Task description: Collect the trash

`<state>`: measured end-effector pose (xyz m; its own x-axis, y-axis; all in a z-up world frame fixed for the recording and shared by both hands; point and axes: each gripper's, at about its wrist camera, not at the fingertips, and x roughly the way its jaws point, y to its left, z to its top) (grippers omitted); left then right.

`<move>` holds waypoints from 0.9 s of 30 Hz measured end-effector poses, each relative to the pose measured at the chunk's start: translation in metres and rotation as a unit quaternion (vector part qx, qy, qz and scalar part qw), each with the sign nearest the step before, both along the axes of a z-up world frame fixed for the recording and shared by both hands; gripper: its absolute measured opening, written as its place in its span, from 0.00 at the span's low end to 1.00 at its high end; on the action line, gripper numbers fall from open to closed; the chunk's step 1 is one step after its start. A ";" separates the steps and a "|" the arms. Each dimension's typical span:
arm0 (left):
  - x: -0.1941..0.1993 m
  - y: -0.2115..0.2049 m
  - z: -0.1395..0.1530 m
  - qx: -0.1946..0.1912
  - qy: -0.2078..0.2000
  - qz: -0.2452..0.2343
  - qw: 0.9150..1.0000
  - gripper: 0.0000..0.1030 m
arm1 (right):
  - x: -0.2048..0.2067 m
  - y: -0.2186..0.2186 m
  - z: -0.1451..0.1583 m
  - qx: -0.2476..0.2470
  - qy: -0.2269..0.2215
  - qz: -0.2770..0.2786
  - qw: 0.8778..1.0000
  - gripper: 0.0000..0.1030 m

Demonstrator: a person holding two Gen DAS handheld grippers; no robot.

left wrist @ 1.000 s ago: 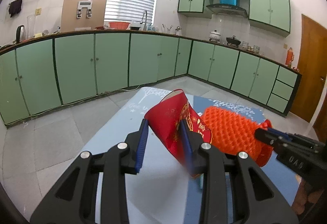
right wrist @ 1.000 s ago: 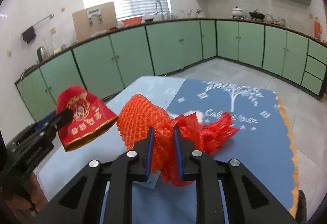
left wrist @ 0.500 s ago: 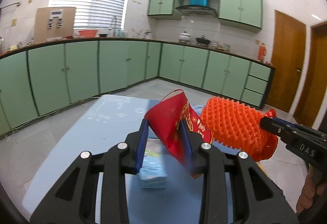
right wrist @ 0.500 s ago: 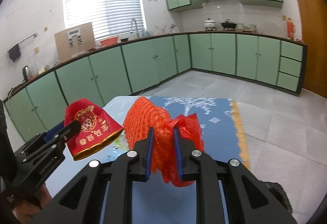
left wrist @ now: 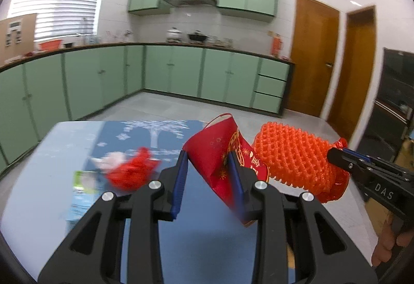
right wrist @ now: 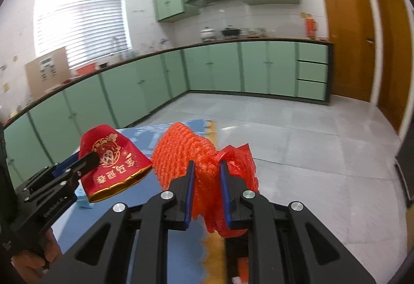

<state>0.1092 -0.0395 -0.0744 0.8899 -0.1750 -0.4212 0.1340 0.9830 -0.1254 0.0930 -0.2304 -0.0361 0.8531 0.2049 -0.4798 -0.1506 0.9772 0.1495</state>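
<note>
Low in the left-wrist frame, my left gripper pinches a red paper cup, mouth tilted upper left. Right of it, my right gripper clamps orange foam netting. More scraps lie on the table, lower left.

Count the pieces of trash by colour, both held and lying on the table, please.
Red: 2, the paper cup in the left gripper and a crumpled wrapper on the table.
Orange: 1, the foam net in the right gripper.
White: 1, crumpled piece.
Pale blue: 1, blurred packet.
Total: 5.
</note>
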 end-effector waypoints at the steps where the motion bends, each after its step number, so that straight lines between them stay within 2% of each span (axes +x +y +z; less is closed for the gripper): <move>1: 0.003 -0.010 -0.002 -0.001 0.004 -0.012 1.000 0.29 | -0.002 -0.007 -0.001 -0.001 0.002 -0.009 1.000 0.18; 8: 0.009 -0.060 -0.016 -0.002 0.012 -0.076 0.997 0.29 | -0.022 -0.065 -0.014 -0.007 0.006 -0.064 0.998 0.18; 13: 0.010 -0.052 -0.017 -0.010 0.014 -0.072 0.997 0.29 | -0.029 -0.066 -0.009 -0.007 -0.014 -0.051 0.999 0.18; 17: 0.005 -0.025 -0.007 -0.005 0.003 -0.041 0.999 0.29 | -0.021 -0.046 -0.003 -0.004 -0.028 -0.013 1.000 0.18; 21: -0.013 0.018 -0.001 0.009 -0.005 0.022 1.000 0.29 | -0.008 -0.008 -0.005 0.016 -0.029 0.050 0.998 0.18; 27: -0.035 0.088 0.005 0.027 -0.004 0.127 0.992 0.29 | 0.024 0.072 -0.023 0.052 0.003 0.146 0.988 0.18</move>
